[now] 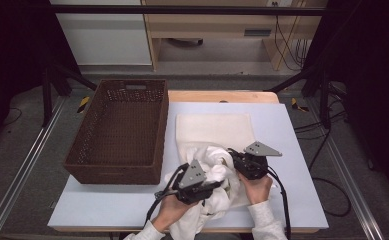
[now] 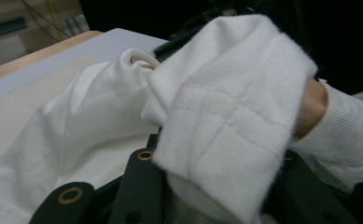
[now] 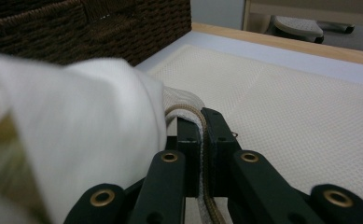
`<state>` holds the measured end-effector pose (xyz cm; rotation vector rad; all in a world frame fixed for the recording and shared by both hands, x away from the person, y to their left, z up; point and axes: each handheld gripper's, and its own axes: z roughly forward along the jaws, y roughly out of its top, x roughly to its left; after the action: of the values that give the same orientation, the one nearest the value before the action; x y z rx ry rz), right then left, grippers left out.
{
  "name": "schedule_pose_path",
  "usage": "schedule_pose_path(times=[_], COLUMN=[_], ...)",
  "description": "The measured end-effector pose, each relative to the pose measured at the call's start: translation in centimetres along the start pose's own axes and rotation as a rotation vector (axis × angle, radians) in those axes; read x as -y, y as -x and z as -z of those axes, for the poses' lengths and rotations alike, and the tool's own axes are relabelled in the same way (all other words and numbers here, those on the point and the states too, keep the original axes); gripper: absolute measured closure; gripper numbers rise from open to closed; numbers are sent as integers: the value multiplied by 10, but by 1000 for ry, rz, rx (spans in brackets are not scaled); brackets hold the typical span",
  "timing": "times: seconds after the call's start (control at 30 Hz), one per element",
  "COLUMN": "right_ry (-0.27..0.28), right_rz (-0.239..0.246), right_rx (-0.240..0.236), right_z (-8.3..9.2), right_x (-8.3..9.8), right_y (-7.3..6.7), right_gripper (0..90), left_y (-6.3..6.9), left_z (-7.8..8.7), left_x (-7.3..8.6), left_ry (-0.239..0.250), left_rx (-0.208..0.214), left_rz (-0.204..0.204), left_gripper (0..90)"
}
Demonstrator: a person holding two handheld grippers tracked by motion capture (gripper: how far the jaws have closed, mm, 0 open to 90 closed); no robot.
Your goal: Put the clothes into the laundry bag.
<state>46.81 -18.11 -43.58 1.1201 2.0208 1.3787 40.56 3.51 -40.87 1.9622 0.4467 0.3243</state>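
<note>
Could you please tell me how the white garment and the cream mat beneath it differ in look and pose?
The white garment is bunched and partly lifted, with a ribbed cuff and stitched seams; the cream mat lies flat with a fine mesh-like texture. The garment is pinched by both the left tongs and the right tongs; the mat is in neither grip. Both are pale fabrics on the table.

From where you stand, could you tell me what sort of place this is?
Probably a lab recording station: a table framed by metal rails, loose cables on the floor, and a wicker basket beside a white garment.
</note>
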Motion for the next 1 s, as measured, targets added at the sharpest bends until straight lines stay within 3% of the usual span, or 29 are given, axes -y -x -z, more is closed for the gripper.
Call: schedule_pose_path(times=[0.03,0.07,0.1,0.17,0.2,0.23,0.27,0.3,0.33,0.43,0.53,0.63,0.67,0.8,0.9,1.0], right_ry=[9,9,22,30,30,31,36,34,33,30,28,20,20,19,18,19], right_rz=[-4,-4,-2,-1,-1,2,7,17,20,36,34,23,23,30,40,43], right_rx=[0,0,-6,-9,-9,-12,-13,-22,-21,-18,-16,-19,-19,-17,-19,-22], right_z=[1,1,4,5,5,6,6,7,7,6,6,8,8,10,11,11], right_x=[-1,-1,-1,-2,-2,-2,-3,-4,-4,-4,-3,-1,-1,1,2,1], right_y=[0,0,1,0,0,0,-1,-3,-5,-8,-7,-5,-5,-3,-5,-5], right_gripper=[866,866,866,866,866,866,866,866,866,865,865,864,864,864,864,864], left_y=[5,5,8,2,2,-2,-7,-16,-22,-25,-21,-17,-17,-19,-26,-34], left_z=[-6,-6,-19,-34,-34,-42,-49,-55,-56,-56,-52,-35,-35,-3,8,6], left_x=[-1,-1,0,4,4,6,8,9,9,9,10,6,6,1,4,11], left_ry=[-17,-17,-65,-117,-117,-151,-186,-219,-218,-221,-206,-177,-177,-121,-97,-87], left_rx=[-9,-9,-34,-43,-43,-77,-92,-71,-65,-57,-72,-116,-116,-167,-175,-175], left_rz=[-26,-26,-45,-24,-24,-19,1,62,91,109,94,76,76,58,86,114], left_gripper=[680,679,676,672,669,669,660,638,624,569,448,308,283,211,184,143])
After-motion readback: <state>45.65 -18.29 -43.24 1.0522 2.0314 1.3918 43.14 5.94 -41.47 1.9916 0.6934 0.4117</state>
